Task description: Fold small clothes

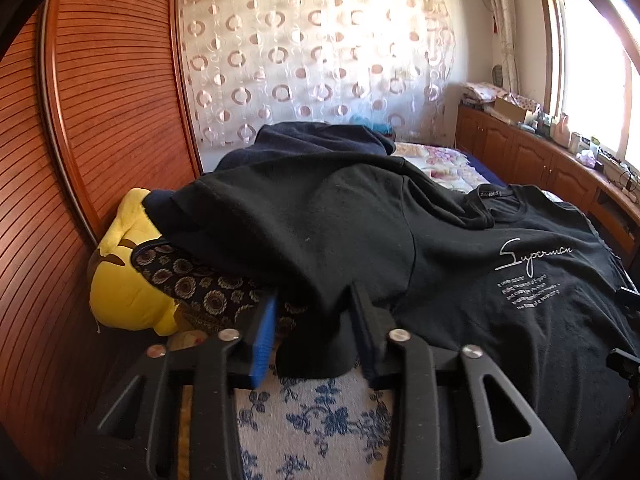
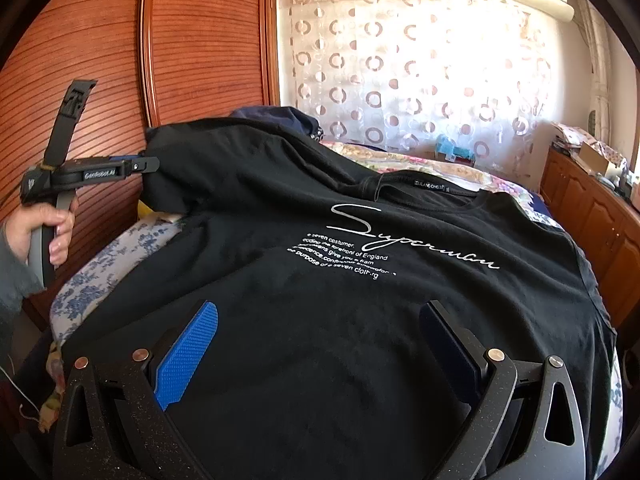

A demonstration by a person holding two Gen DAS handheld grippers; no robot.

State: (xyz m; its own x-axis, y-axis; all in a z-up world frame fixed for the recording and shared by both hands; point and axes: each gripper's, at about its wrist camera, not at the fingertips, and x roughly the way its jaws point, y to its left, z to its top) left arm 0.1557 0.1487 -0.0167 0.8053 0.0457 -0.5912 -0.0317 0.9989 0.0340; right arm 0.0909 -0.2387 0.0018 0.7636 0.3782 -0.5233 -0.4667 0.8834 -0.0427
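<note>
A black T-shirt [image 2: 340, 320] with white "Superman" script lies chest up across the bed. Its left sleeve [image 1: 312, 248] is lifted off the sheet, and my left gripper [image 1: 314, 300] is shut on the bunched edge of that sleeve, which fills the gap between the blue pad [image 1: 264, 336] and the black finger. In the right wrist view the left gripper [image 2: 150, 164] sits at the shirt's raised far-left corner, held by a hand [image 2: 48, 228]. My right gripper [image 2: 320, 332] stands wide open just above the shirt's lower front, pinching nothing.
A yellow plush toy [image 1: 124, 280] and a dark patterned cloth [image 1: 200, 284] lie left of the shirt, against a wooden wardrobe [image 1: 100, 120]. A navy garment [image 1: 312, 140] is heaped behind. A blue floral sheet [image 1: 312, 412] covers the bed. Wooden cabinets [image 1: 540, 160] run along the right.
</note>
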